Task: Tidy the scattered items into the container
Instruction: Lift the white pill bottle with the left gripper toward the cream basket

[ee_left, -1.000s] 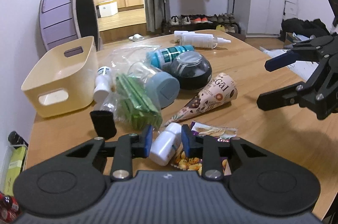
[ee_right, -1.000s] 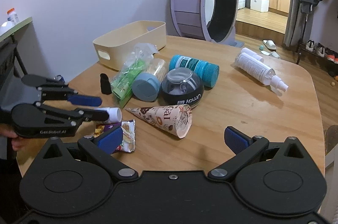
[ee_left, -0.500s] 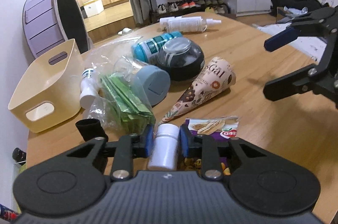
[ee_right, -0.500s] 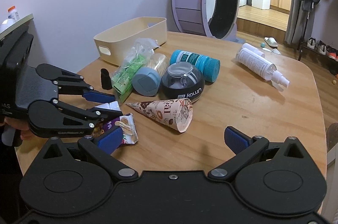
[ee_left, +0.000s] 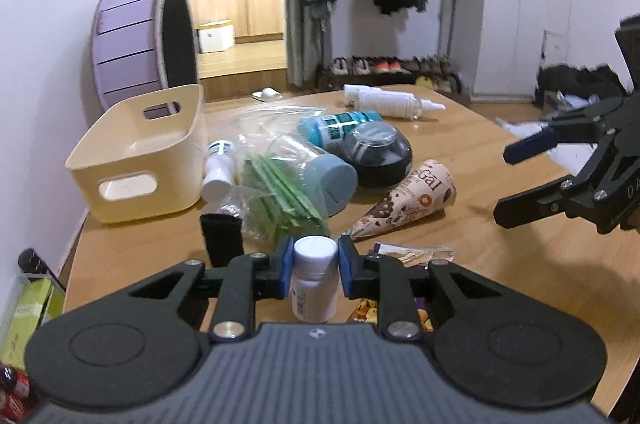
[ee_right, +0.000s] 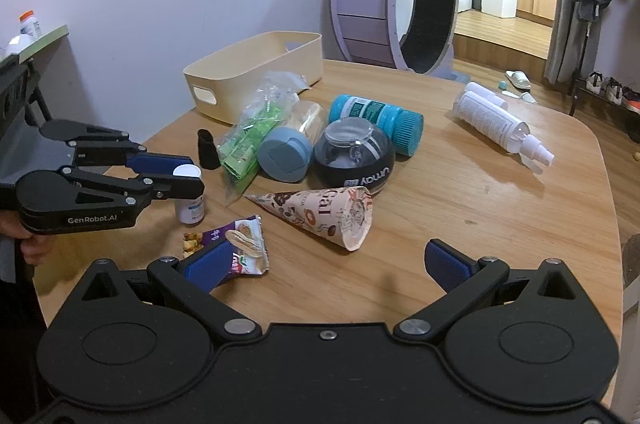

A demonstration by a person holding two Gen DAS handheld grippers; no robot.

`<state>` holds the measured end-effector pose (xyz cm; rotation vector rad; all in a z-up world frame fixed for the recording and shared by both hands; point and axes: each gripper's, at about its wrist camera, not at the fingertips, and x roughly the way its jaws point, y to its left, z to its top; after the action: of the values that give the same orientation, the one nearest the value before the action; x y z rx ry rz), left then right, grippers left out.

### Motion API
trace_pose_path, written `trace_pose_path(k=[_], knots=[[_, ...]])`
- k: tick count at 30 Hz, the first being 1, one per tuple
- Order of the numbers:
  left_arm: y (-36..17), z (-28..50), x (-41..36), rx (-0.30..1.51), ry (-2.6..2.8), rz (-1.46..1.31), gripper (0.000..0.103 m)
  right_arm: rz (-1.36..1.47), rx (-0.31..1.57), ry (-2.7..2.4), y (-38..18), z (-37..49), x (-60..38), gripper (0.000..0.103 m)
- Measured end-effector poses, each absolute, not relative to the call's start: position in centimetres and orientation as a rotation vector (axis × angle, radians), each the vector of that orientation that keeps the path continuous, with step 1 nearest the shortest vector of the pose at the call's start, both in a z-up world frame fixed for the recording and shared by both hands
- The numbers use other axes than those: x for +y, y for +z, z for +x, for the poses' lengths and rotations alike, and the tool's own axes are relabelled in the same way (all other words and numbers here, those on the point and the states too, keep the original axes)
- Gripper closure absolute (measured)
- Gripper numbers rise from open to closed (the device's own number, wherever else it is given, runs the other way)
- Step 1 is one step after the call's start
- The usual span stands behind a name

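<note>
My left hand-held gripper [ee_left: 312, 272] has just closed onto the small white bottle [ee_left: 314, 278], now upright and clamped above the worktop [ee_left: 500, 256], ready to carry to the cream bin [ee_left: 140, 156], while my right hand-held gripper [ee_right: 326, 266] waits, jaws apart.

Lots of colour on this warm wood-grain tabletop [ee_right: 500, 216]. The bin [ee_left: 136, 160] is pale cream, the little bottle [ee_left: 314, 278] white, and the hand-held gripper [ee_left: 314, 270] holding it is black with blue pads. The paper cone [ee_right: 320, 212] is beige with brown doughnut and chocolate prints, the snack packet [ee_right: 236, 244] purple, the tube [ee_right: 376, 118] teal, the bag [ee_right: 248, 140] clear with green sticks.
</note>
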<state>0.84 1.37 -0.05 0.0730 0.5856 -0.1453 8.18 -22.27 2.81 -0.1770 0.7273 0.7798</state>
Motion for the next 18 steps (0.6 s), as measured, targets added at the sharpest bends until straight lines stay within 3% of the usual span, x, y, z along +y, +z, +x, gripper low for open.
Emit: trace_pose_path(k=[18], knots=[[-0.9,-2.5,2.3,0.482,-0.079,-0.049,0.080,-0.134,0.739,0.815,2.5,8.4,-21.1,0.000]])
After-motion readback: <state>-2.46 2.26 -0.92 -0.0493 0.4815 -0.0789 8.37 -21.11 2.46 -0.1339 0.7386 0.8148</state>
